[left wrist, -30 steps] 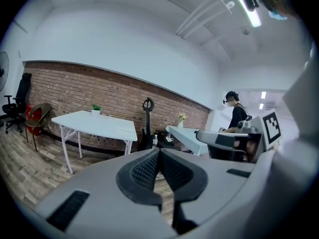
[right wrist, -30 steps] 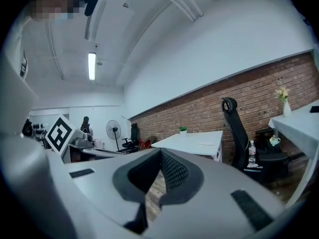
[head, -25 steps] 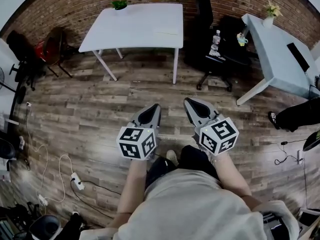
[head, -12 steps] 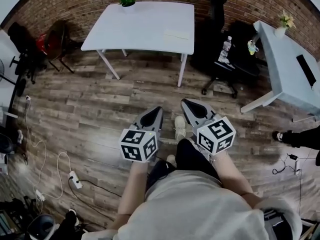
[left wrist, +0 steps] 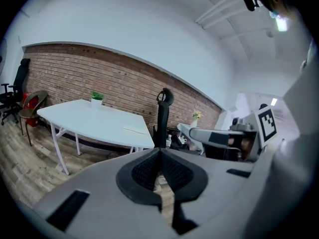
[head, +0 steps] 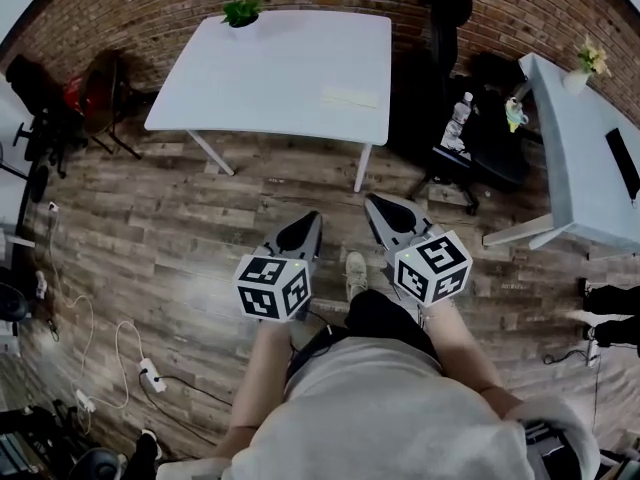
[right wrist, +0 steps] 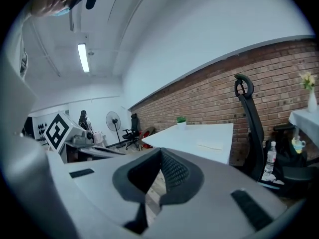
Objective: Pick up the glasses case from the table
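Observation:
The glasses case [head: 350,97] is a flat pale oblong lying near the right edge of the white table [head: 270,68] by the brick wall. It also shows small in the left gripper view as the case [left wrist: 135,129] and in the right gripper view as the case [right wrist: 209,145]. My left gripper [head: 305,218] and right gripper [head: 378,204] are held side by side over the wooden floor, well short of the table. Both point toward it, jaws shut with nothing between them. The shut jaws fill the lower part of each gripper view, left gripper [left wrist: 160,151] and right gripper [right wrist: 160,151].
A small potted plant [head: 240,11] stands at the table's far left corner. A black office chair [head: 480,138] with a water bottle [head: 459,118] sits right of the table, beside a second table [head: 580,158]. Chairs [head: 90,93] stand at left; cables and a power strip [head: 150,368] lie on the floor.
The white table has drawn closer and looks larger in the head view as the person walks toward it. Both grippers keep their place in front of the body, still shut.

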### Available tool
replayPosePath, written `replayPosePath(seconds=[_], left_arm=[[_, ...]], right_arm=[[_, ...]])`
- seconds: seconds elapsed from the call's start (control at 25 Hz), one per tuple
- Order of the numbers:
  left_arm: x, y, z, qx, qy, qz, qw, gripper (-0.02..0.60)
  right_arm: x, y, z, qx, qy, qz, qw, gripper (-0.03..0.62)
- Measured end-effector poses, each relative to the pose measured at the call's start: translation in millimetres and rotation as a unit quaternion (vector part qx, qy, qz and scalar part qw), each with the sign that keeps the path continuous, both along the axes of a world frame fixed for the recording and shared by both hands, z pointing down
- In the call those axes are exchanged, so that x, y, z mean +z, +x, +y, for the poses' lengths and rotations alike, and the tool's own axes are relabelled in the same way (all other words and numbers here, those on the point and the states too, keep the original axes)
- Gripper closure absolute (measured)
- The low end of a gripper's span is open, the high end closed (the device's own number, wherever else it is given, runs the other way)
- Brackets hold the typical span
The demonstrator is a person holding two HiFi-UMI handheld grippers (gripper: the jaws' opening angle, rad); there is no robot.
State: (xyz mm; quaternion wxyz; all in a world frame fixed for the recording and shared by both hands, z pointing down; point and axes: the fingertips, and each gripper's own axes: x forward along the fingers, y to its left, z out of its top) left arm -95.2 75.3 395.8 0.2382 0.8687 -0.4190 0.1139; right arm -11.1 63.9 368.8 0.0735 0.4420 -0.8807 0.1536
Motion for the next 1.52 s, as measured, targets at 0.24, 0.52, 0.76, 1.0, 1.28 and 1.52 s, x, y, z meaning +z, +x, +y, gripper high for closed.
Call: replayPosePath(seconds=[0.24,0.52,0.76,1.0,1.28,1.52], left_arm=[[-19.6,25.4,-91.4,-0.011,0.019,-0.005,0.9997,0.574],[-25.7,47.7,-165.0,-0.028,0.029,-0.008,0.9991,0.574],[-18.7,53.6,-193.9,-0.032,0.017,-0.021,0.9991,0.574],[-11.0,56.6,-214.3,-0.014,0.021,-0.03,0.9993,0.574],[-1.3,60.3,-257.6,0.026,0.017,-0.045,0.9985,0.574],[3.2,52.8,-311.7,0.057,0.008,-0.054,0.9969,0.574]], right_arm=[[-12.4,34.0,-95.8,-0.002,0.011,-0.011,1.0,0.595],[-11.9,53.0,-167.2,-0.027,0.015,-0.008,0.999,0.595],[-1.3,60.5,-196.7,-0.03,-0.004,-0.019,0.999,0.595],[20.9,71.6,-212.1,-0.011,-0.033,-0.025,0.999,0.595],[31.5,91.1,-241.0,0.036,-0.05,-0.024,0.998,0.595],[28.3,85.9,-283.1,0.055,-0.049,-0.033,0.997,0.595]])
